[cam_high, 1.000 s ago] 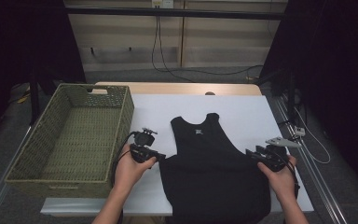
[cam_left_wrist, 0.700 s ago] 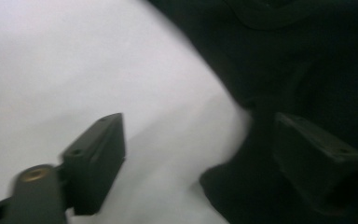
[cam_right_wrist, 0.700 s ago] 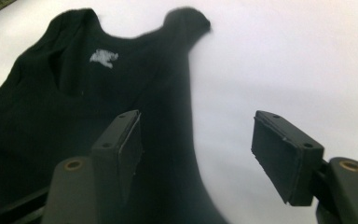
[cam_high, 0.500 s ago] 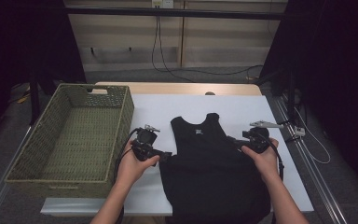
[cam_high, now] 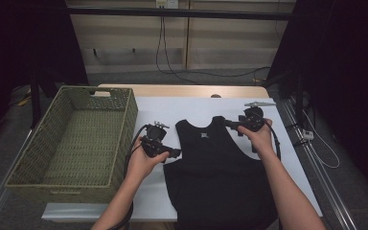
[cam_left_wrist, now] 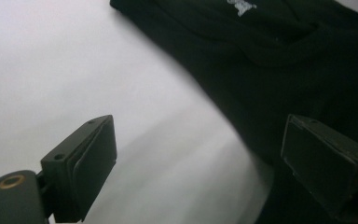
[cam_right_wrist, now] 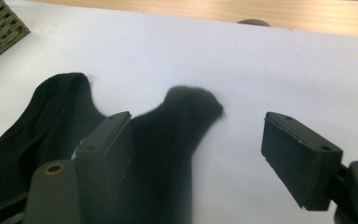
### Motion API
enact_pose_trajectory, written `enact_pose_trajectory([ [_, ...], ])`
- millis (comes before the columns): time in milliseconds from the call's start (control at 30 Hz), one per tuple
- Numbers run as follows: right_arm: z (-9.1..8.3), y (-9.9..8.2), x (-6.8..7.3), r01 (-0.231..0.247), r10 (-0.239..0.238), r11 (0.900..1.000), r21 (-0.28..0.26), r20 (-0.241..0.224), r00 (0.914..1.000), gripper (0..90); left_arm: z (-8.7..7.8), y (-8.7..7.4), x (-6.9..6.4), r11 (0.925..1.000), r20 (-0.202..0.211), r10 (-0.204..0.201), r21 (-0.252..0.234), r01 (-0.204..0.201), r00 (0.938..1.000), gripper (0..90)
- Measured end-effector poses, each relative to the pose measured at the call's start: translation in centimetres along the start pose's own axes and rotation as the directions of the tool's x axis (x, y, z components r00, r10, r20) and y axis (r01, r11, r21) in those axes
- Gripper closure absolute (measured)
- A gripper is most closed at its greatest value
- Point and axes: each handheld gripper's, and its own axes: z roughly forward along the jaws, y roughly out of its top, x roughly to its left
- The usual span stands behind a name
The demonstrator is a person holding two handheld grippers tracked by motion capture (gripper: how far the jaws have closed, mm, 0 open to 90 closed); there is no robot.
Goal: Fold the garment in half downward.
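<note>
A black sleeveless top lies flat on the white table, neck away from me. My left gripper is at the top's left armhole edge. Its jaws have just been opening and stand wide. In the left gripper view bare table lies between them and the black cloth runs in front of the right jaw. My right gripper points at the right shoulder strap. Its jaws have also just been opening; the strap lies between them, nearer the left jaw, with no pad pressing on it.
A green woven basket stands on the table's left side, close to my left hand. A strip of bare wood runs along the table's far edge. Cables hang on the back wall.
My right hand has moved from the top's lower right side away from me to the right shoulder strap. My left hand has shifted slightly toward the top.
</note>
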Motion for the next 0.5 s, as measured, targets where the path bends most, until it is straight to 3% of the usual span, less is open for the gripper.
enact_pose_trajectory([
  [100, 1.14, 0.95, -0.09, 0.011, -0.010, 0.9996, 0.025, -0.016, 0.9998, 22.9, -0.06, 0.56, 0.14, 0.9999, -0.010, 0.014, -0.003, -0.014, 0.9998, 9.8],
  [300, 0.68, 0.90, 0.11, 0.027, -0.027, 0.9993, 0.027, -0.007, 0.9996, 23.0, -0.59, 0.74, -0.14, 0.9991, -0.031, 0.018, -0.039, -0.020, 0.9993, 8.9],
  [433, 0.86, 0.95, -0.16, 0.024, -0.024, 0.9997, 0.003, 0.029, 0.9993, 30.0, -0.40, 0.61, 0.17, 0.9998, -0.014, 0.006, -0.019, -0.006, 0.9999, 8.3],
  [500, 1.29, 1.19, -0.47, 0.017, -0.017, 0.9998, 0.006, 0.017, 0.9997, 33.0, -0.31, 0.58, 0.49, 0.9998, -0.019, 0.000, -0.020, 0.000, 0.9998, 8.2],
])
